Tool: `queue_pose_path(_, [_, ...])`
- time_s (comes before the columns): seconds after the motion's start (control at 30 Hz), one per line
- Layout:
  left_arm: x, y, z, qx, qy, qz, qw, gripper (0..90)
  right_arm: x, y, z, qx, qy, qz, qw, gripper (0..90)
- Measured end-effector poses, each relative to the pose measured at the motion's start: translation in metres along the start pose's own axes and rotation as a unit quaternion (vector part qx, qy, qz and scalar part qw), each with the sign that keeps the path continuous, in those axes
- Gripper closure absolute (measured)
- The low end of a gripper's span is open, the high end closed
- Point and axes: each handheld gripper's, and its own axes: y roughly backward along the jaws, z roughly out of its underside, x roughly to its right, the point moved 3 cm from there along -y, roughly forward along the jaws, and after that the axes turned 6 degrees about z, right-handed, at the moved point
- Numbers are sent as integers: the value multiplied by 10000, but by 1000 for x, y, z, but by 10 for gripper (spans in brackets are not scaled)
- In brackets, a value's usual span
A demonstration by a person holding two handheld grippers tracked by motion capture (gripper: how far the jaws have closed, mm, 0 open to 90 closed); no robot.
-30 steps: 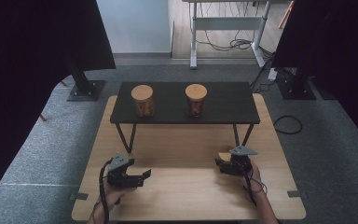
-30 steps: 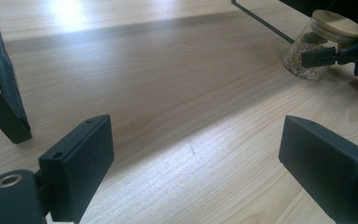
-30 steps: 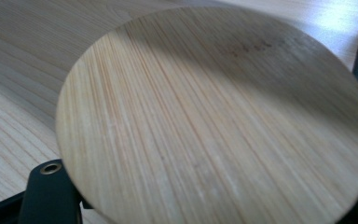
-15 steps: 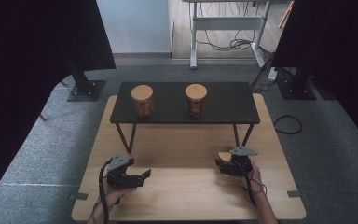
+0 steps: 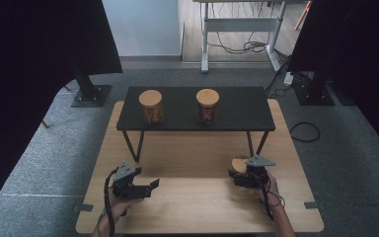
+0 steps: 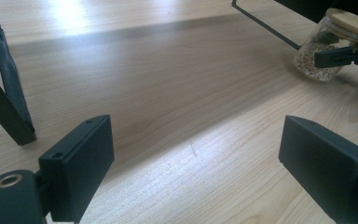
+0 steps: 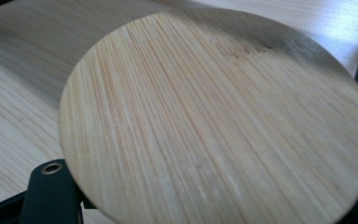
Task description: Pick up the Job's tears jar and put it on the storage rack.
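— What's on the left?

— The left gripper (image 5: 150, 186) sits low over the wooden counter (image 5: 192, 153), jaws spread wide with nothing but bare wood between them.

— And behind it?

— A black shelf (image 5: 237, 111) stands on the counter with two wood-lidded jars on top, one left (image 5: 151, 105), one right (image 5: 207, 105), well apart.

— The right side?

— The right gripper (image 5: 235, 176) is at a third jar (image 6: 333, 44) standing on the counter, in front of the shelf's right leg. Its jaws sit on either side of the bamboo lid (image 7: 214, 121), closed around the jar just under it. There's grain inside the glass.
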Motion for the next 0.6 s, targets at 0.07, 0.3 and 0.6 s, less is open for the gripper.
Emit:
queue_pose_path(0.07, [0, 0, 0, 4, 1, -1, 10000, 96, 0, 1, 0, 0, 8, -10, 10000, 242])
queue_pose_path(0.3, [0, 1, 0, 24, 5, -3, 10000, 96, -3, 7, -1, 46, 82, -55, 9999, 242])
queue_pose_path(0.6, [-1, 3, 0, 58, 6, -9, 10000, 96, -8, 15, -3, 109, 187, -127, 9997, 241])
